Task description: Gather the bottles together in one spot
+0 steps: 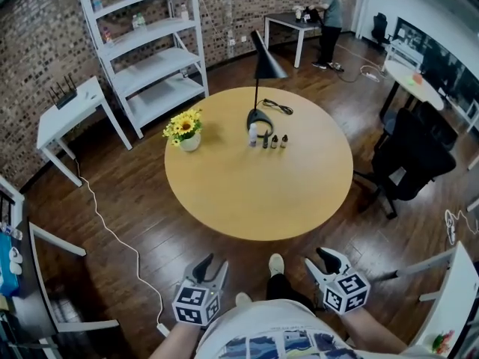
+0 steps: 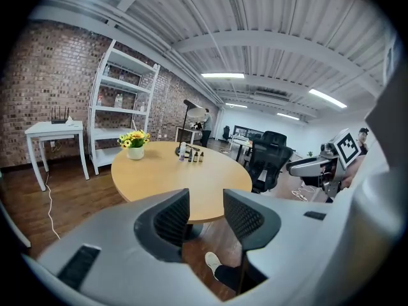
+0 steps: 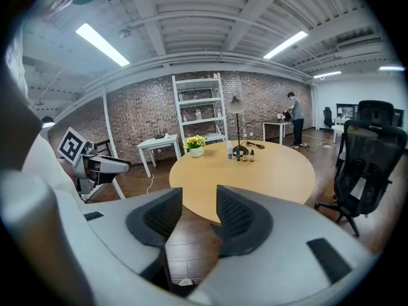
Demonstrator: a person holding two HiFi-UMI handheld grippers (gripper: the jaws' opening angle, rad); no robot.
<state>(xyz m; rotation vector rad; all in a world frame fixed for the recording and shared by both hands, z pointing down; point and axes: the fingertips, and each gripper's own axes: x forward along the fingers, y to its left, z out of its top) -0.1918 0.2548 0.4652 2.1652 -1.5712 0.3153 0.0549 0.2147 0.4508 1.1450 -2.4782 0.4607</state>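
A white bottle [image 1: 253,134] and three small dark bottles [image 1: 275,141] stand close together in a row on the far half of the round wooden table [image 1: 254,193], just in front of the lamp's base. In the left gripper view they show far off [image 2: 191,154], and also in the right gripper view [image 3: 241,155]. My left gripper [image 1: 212,266] [image 2: 206,199] hovers off the table's near edge, open with nothing between its jaws. At the same distance from the table my right gripper [image 1: 322,260] [image 3: 199,196] is open and empty too, with a narrower gap.
A black desk lamp [image 1: 260,66] and a pot of yellow flowers [image 1: 185,129] share the table. A black office chair [image 1: 415,155] stands to the right. A white shelf [image 1: 150,43] and a side table [image 1: 67,114] are at the left. A person [image 1: 329,21] stands far back.
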